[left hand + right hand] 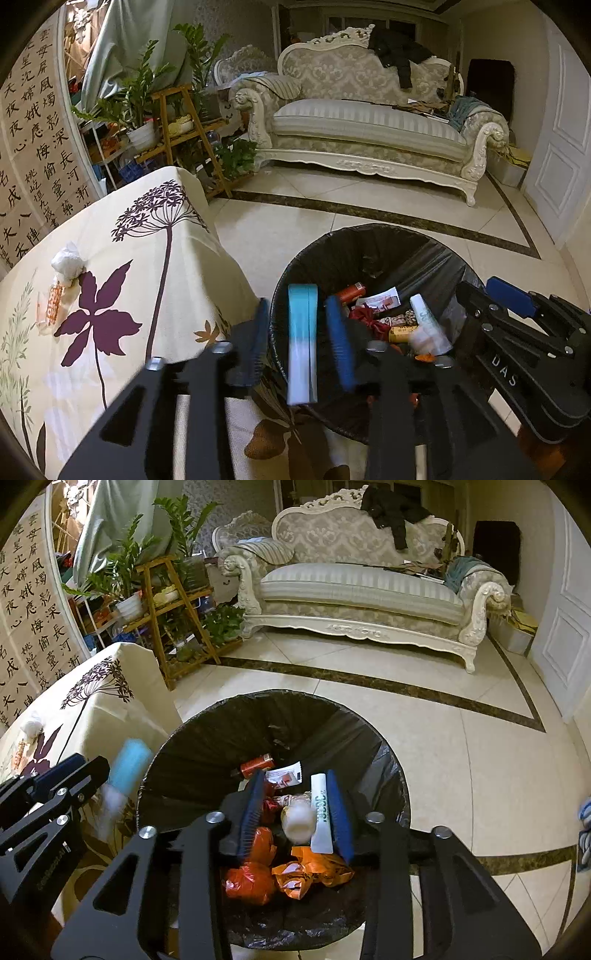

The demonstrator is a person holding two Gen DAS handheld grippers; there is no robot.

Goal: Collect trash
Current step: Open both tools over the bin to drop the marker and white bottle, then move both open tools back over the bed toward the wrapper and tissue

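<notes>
A bin lined with a black bag (369, 251) stands on the floor beside the table, with red and orange wrappers in it. My left gripper (298, 314) is open over the bin's near rim. A blurred blue-and-white packet (303, 343) hangs loose between its blue pads, clear of the left one. My right gripper (295, 779) is open over the middle of the bin (258, 716). A white tube with green print (320, 812) lies against its right pad, with a blurred white blob beside it. The left pad stands apart from both.
The table with a floral cloth (122, 295) lies to the left and holds a crumpled white tissue (66, 260) and an orange-printed wrapper (51, 306). Beyond the bin are tiled floor, a cream sofa (369, 125) and a wooden plant stand (184, 133).
</notes>
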